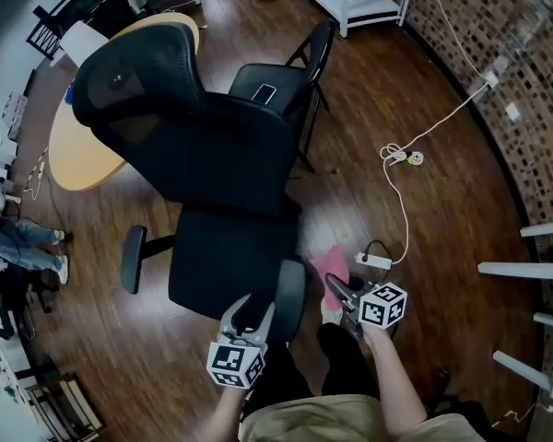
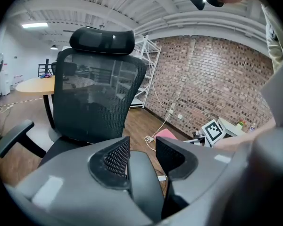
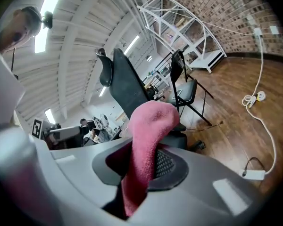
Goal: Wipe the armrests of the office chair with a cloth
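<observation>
Person working two grippers at a black office chair [image 1: 223, 159].
The right gripper [image 1: 339, 293] clamped a pink cloth [image 3: 148, 126] just beside the chair's armrest [image 1: 288, 300]; the left gripper [image 2: 140, 155] jaws stood apart astride that armrest.

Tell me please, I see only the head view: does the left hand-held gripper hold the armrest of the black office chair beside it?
Observer: Not clamped, I think. In the left gripper view the dark grey padded armrest of the black mesh office chair stands between the jaws of the left hand-held gripper, but a thin gap shows beside the pad on that view's right.
Operator: And the soft pink fabric cloth at the right hand-held gripper, is it gripped or loose?
Observer: Gripped. The right gripper view shows those jaws shut on it, and it sticks up beyond them.
</observation>
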Tool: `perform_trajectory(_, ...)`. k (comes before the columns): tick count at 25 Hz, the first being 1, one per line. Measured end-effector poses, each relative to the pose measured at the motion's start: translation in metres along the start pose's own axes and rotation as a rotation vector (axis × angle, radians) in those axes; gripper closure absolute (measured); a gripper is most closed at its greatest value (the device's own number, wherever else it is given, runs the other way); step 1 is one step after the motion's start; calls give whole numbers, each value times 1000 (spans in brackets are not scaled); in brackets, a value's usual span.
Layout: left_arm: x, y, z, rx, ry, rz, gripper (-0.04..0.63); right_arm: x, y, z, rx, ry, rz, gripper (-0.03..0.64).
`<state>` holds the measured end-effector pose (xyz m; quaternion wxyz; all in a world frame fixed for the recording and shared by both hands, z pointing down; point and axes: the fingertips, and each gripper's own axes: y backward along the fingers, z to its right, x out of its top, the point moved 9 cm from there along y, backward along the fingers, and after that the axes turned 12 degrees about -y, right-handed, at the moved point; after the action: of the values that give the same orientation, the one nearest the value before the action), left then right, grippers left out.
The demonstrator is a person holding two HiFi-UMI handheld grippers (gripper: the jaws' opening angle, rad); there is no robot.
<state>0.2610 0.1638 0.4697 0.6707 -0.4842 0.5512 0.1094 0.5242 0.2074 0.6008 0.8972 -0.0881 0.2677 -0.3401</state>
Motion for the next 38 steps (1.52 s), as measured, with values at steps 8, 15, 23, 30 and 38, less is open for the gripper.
perform_trajectory(8,23,-43,12,-88,-95,-27,440,-58,-6,41,-20,-154,10,545)
perform_trajectory(15,19,-74,7,-128,-124,-23,445,-77,-63,66,236,-169,-88,545)
perform_trajectory(23,5,-90,-16,-123,-89,-42,454,-84,-106,105,155,-51,-191,554)
perform_trajectory(30,-14,-105,-28,-145,-68,-49,456,-108,-153,189,-132,-100,-282,557)
perform_trajectory(38,-26,-112,-38,-172,-85,-61,456,-117,-144,211,-41,-252,-103,557)
